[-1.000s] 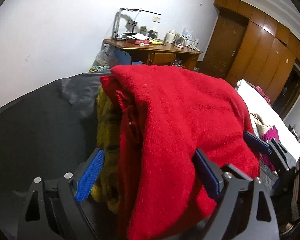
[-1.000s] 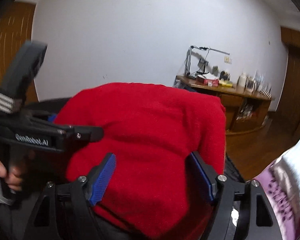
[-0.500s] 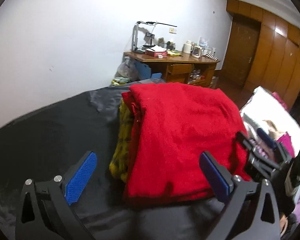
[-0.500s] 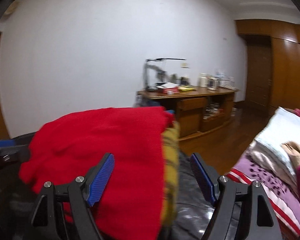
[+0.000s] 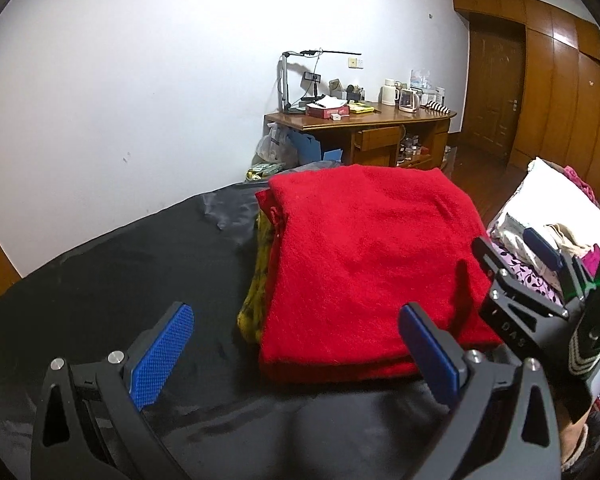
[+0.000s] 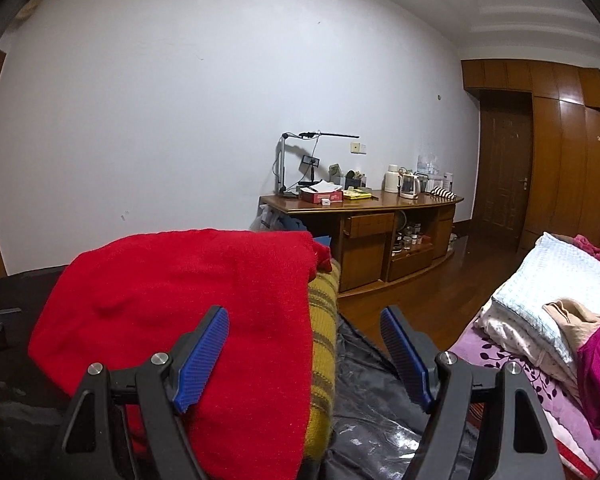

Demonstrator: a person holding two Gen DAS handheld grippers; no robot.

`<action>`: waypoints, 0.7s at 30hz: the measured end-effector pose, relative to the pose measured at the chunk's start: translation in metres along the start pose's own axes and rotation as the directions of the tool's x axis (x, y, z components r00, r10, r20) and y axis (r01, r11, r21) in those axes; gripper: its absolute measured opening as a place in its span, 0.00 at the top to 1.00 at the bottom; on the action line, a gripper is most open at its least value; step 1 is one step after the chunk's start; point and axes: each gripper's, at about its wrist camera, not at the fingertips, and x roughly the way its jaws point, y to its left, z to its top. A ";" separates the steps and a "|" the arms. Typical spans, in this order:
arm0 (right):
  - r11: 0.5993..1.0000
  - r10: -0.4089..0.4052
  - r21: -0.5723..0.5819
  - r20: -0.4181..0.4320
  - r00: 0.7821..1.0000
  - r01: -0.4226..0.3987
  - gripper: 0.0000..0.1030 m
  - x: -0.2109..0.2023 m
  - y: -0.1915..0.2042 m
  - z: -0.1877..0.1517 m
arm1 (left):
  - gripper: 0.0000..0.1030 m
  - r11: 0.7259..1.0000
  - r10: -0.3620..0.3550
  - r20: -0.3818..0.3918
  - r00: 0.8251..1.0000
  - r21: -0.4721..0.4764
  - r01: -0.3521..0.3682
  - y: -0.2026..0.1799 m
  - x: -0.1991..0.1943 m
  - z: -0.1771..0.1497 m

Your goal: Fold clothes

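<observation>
Red sweater (image 5: 364,256), folded into a thick rectangle, lies on top of a folded yellow striped garment (image 5: 256,280) on a dark sheet (image 5: 112,264) that covers the work surface. From the left wrist view the yellow piece shows only as an edge along the left side of the red one; from the right wrist view the yellow striped garment (image 6: 322,344) peeks out on the right side, under the red sweater (image 6: 180,304). The left gripper (image 5: 296,344) sits low over the sheet just in front of the stack, its blue-padded fingers (image 5: 160,352) spread wide apart and holding nothing; the near edge of the sweater lies between and a little beyond them, not touched. The right gripper (image 6: 306,352) also has its jaws apart and empty, its left blue pad in front of the red fabric and its right pad over crinkled dark sheet (image 6: 364,396); whether the left pad touches the cloth cannot be told. In the left wrist view the right gripper (image 5: 540,264) appears at the right edge beside the stack. Behind, a wooden desk (image 6: 380,216) stands against a white wall, and a bed with a purple patterned cover (image 6: 540,384) carries more loose clothes.
</observation>
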 end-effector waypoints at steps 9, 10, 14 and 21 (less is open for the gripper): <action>0.999 0.008 -0.038 0.003 1.000 -0.008 0.22 -0.003 0.010 -0.001 | 0.00 1.000 -0.004 -0.004 1.000 0.011 0.004 -0.004 -0.005 -0.001; 0.999 0.009 -0.039 0.002 1.000 -0.009 0.22 -0.003 0.011 -0.001 | 0.00 1.000 -0.004 -0.003 1.000 0.015 0.004 -0.005 -0.006 -0.001; 0.999 0.011 -0.040 0.010 1.000 -0.010 0.22 -0.005 0.013 -0.002 | 0.00 1.000 -0.004 0.002 1.000 0.023 0.004 -0.007 -0.009 -0.001; 0.999 0.018 -0.050 0.032 0.999 -0.016 0.22 -0.007 0.017 -0.002 | 0.00 1.000 -0.003 0.007 1.000 0.023 0.003 -0.009 -0.011 0.000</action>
